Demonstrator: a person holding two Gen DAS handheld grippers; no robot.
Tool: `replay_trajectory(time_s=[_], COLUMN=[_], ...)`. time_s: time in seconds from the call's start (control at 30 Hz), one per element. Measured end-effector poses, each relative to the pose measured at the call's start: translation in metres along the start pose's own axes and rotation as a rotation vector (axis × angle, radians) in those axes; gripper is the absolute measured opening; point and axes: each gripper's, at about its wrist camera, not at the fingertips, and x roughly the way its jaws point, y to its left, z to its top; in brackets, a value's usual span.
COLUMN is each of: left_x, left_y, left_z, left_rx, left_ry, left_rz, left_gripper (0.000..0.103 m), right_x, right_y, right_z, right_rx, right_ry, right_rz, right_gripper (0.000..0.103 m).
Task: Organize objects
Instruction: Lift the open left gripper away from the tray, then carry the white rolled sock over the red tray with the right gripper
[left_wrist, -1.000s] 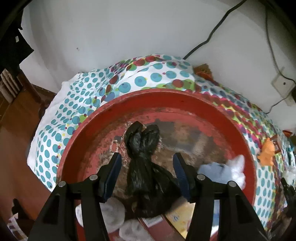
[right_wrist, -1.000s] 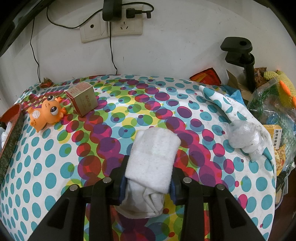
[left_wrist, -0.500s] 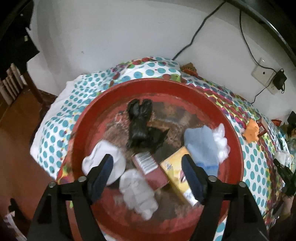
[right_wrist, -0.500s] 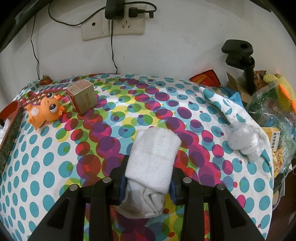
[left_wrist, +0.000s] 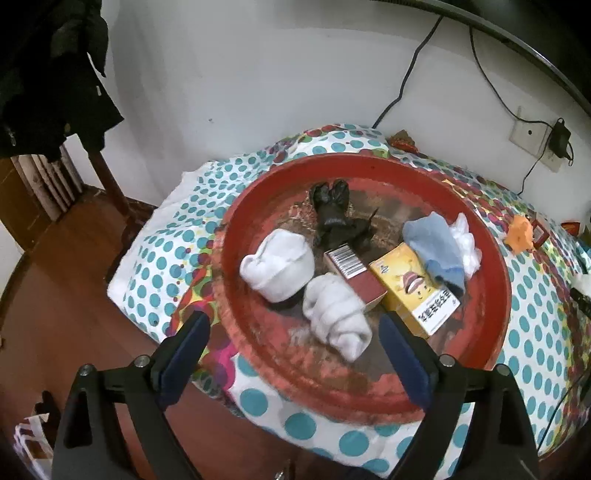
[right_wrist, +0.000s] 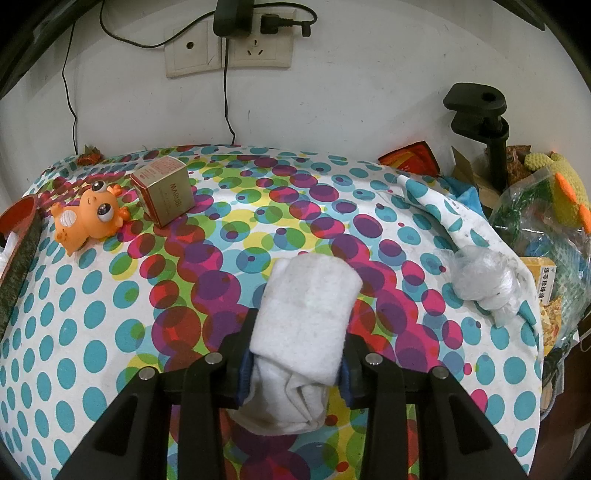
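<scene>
A round red tray (left_wrist: 495, 317) sits on the polka-dot tablecloth. It holds a knotted black bag (left_wrist: 332, 218), two white rolled socks (left_wrist: 277, 269) (left_wrist: 336, 314), a red box (left_wrist: 354, 273), a yellow box (left_wrist: 413, 291), a blue cloth (left_wrist: 436, 254) and a white plastic wad (left_wrist: 467, 240). My left gripper (left_wrist: 291, 354) is open and empty, above the tray's near rim. My right gripper (right_wrist: 293, 354) is shut on a rolled white sock (right_wrist: 303, 317) over the tablecloth. An orange toy (right_wrist: 88, 218), a gold box (right_wrist: 164, 194) and a clear plastic wad (right_wrist: 484, 284) lie on the cloth.
The tray's rim (right_wrist: 18, 218) shows at the left edge of the right wrist view. A black clamp (right_wrist: 480, 118), snack bags and a knitted toy (right_wrist: 561, 192) crowd the table's right side. Wall sockets with cables (right_wrist: 236, 44) are behind. Wooden floor (left_wrist: 55, 295) lies left of the table.
My left gripper has pulled back and up from the black bag, and its jaws have opened wider. The whole tray has come into view. My right gripper still holds the sock, nearly still.
</scene>
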Motion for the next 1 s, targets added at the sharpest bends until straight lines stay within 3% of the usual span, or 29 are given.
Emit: replay_trajectory(time_s=[0.47,0.67,1.0], left_x=[-0.008,-0.009,-0.003], left_y=[0.011,0.017,0.03], left_z=[-0.015,-0.015,-0.017], left_rx=[-0.001,-0.008,-0.037], left_ry=[-0.048,-0.054,-0.04], left_rz=[0.017,0.014,0.02], left_gripper=[0.095,0.095,0.095], right_x=[-0.001,-0.003,-0.022], right_y=[0.004,0.011,0.023], right_z=[0.0,0.0,-0.002], right_rx=[-0.021,-0.052,0.026], right_ry=[-0.002,-0.008,-0.021], right_rz=[-0.024,-0.072,-0.065], right_gripper=[0.035,0.035,0.034])
